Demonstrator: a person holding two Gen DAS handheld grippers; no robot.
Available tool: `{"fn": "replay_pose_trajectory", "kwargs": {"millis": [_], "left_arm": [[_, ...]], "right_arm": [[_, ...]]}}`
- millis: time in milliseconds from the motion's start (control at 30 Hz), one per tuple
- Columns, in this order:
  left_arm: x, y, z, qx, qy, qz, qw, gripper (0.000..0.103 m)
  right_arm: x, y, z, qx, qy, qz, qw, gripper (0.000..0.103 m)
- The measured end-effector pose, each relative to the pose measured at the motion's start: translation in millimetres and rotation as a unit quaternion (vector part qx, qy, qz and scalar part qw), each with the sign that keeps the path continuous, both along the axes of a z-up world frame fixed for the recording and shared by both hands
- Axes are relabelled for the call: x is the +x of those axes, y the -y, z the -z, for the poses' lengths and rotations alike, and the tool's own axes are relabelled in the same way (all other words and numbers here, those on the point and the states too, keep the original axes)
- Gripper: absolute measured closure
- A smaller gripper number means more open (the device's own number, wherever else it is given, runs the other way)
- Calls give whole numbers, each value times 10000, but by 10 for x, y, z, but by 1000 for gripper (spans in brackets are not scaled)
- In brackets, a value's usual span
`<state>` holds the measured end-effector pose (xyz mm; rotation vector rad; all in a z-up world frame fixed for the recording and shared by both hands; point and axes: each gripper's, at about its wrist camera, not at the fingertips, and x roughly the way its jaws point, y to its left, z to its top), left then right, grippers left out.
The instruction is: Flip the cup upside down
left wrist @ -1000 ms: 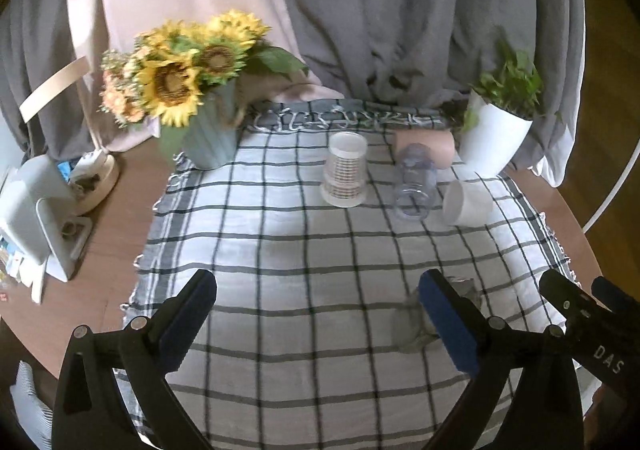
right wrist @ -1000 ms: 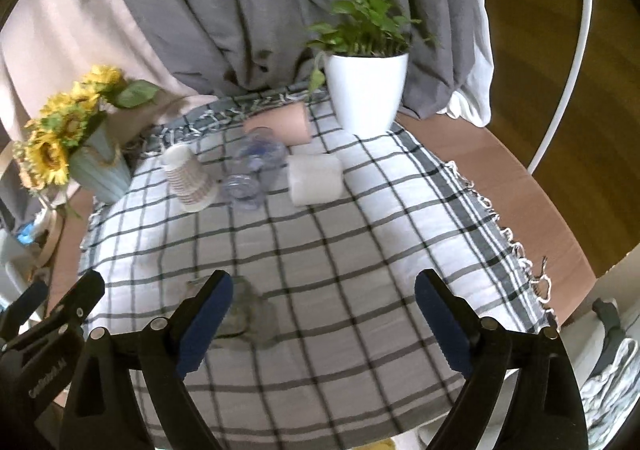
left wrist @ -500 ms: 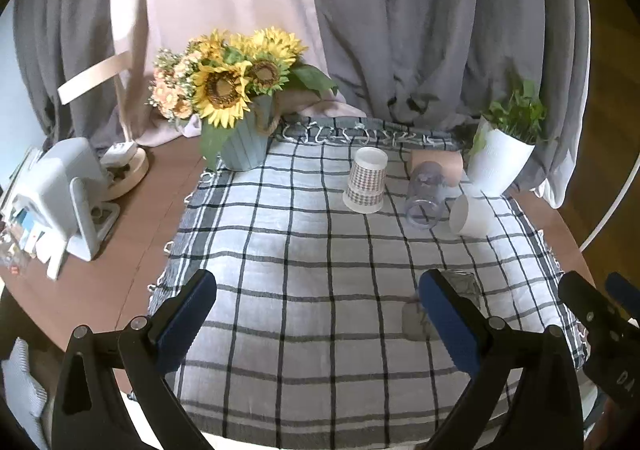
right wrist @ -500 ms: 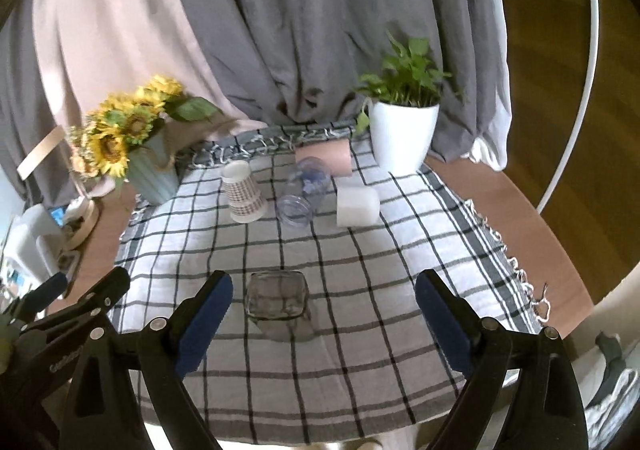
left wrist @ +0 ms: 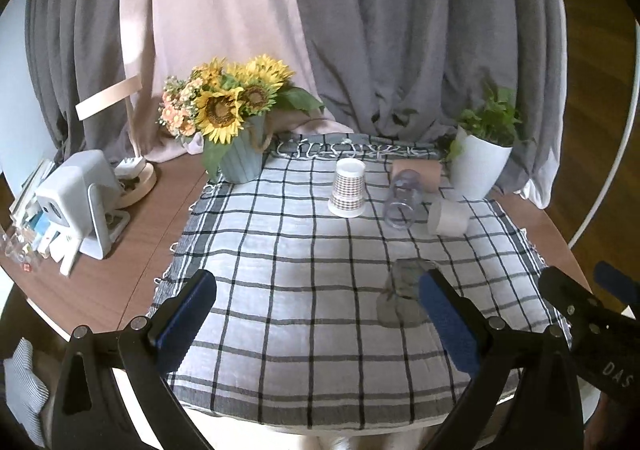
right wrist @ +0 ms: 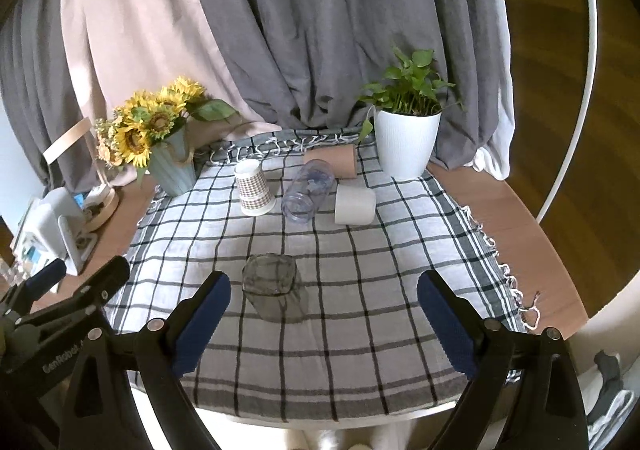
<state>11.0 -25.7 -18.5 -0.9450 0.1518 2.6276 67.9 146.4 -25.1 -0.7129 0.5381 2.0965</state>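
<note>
Soft daylight, sharp centre, strong fisheye edge warping.

In the left wrist view the blue pad of the left gripper [left wrist: 318,328] covers the right side of the smoky glass cup [left wrist: 400,300], so its rim and base cannot be told apart there; the right gripper [left wrist: 592,314] is cut off by the picture's right edge, its jaws out of sight; the pink cup [left wrist: 418,169] lies partly behind the clear plastic cup [left wrist: 401,200]; the clutter [left wrist: 28,218] at the surface's left end is too small to name; the lower edge cuts both gripper bodies.
</note>
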Motion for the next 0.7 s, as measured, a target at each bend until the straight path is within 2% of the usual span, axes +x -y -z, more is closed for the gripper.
{"fn": "replay_pose_trajectory", "kwargs": {"millis": [133, 700], "left_arm": [[104, -17, -47, -1, -115, 2, 9999, 0], [162, -33, -64, 67, -100, 5, 9999, 0]], "right_arm": [[73, 28, -14, 72, -21, -45, 10000, 8], [126, 81, -38, 151, -64, -76, 9998, 8]]}}
